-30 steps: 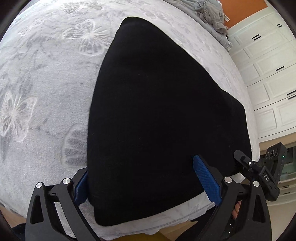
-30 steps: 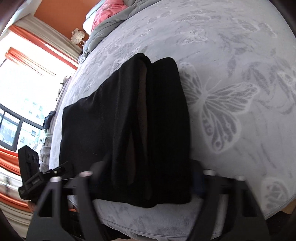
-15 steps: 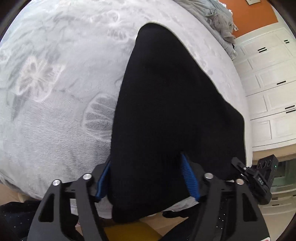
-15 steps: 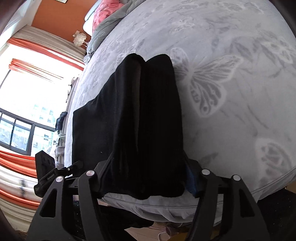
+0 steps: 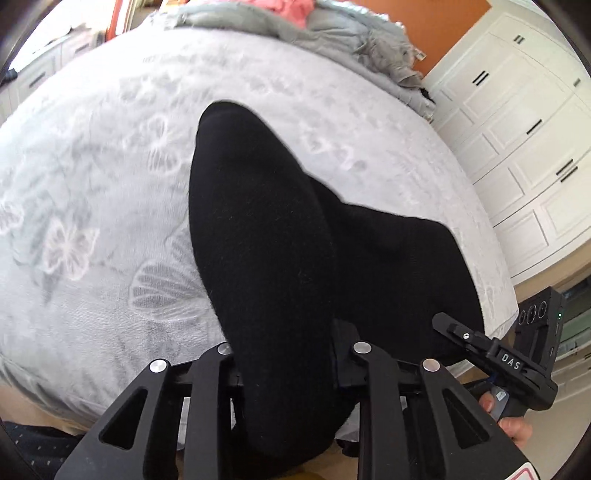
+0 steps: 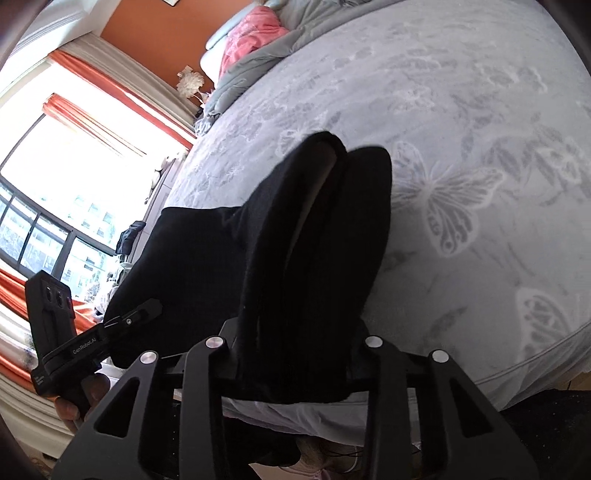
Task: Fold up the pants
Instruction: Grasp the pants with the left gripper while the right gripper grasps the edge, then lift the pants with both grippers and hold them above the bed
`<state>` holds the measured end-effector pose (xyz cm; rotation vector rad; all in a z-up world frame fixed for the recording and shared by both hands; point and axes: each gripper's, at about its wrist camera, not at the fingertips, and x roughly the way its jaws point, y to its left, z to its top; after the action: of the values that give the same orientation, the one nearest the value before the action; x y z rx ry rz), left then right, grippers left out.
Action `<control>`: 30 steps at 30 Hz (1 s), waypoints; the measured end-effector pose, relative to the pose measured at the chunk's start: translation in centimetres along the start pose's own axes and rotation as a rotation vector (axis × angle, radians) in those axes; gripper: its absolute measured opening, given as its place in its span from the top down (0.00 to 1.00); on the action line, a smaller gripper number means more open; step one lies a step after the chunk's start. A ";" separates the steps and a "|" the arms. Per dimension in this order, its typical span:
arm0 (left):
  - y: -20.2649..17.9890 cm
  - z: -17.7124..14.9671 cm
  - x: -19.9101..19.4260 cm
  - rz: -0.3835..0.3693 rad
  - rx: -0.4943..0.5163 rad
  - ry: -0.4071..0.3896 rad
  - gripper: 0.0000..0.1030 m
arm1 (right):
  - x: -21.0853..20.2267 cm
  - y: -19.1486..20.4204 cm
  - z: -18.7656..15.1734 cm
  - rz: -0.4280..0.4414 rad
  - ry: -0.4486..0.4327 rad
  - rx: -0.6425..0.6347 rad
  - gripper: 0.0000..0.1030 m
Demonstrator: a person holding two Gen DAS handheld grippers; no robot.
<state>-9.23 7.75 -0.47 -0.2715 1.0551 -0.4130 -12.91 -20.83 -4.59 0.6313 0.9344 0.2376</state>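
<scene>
The black pants (image 5: 280, 258) lie on a grey butterfly-print bed cover (image 5: 92, 229). My left gripper (image 5: 286, 350) is shut on the near end of the pants and holds that end raised off the bed. The fabric bunches between its jaws and hides the pads. In the right wrist view the pants (image 6: 314, 266) show as folded layers. My right gripper (image 6: 295, 343) is shut on the other near corner, also lifted. Each view shows the other gripper: the right one (image 5: 509, 365) and the left one (image 6: 74, 347).
A crumpled grey quilt (image 5: 362, 44) and a pink cloth (image 6: 255, 33) lie at the head of the bed. White wardrobe doors (image 5: 517, 129) stand at the right. A window with orange curtains (image 6: 74, 147) is at the left. The bed's near edge (image 6: 498, 373) runs below the grippers.
Both grippers have closed from wide apart onto the near edge of the pants and lifted it. The fabric now bunches into a narrow raised ridge, and both views have tilted up toward the headboard.
</scene>
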 end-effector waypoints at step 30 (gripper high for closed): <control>-15.2 2.5 -17.1 0.118 0.331 -0.378 0.79 | -16.7 10.7 3.0 0.098 -0.404 -0.280 0.67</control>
<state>-17.37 2.02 20.29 0.0103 0.6161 -0.4040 -19.44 -21.04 14.32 0.4427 0.4705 0.3084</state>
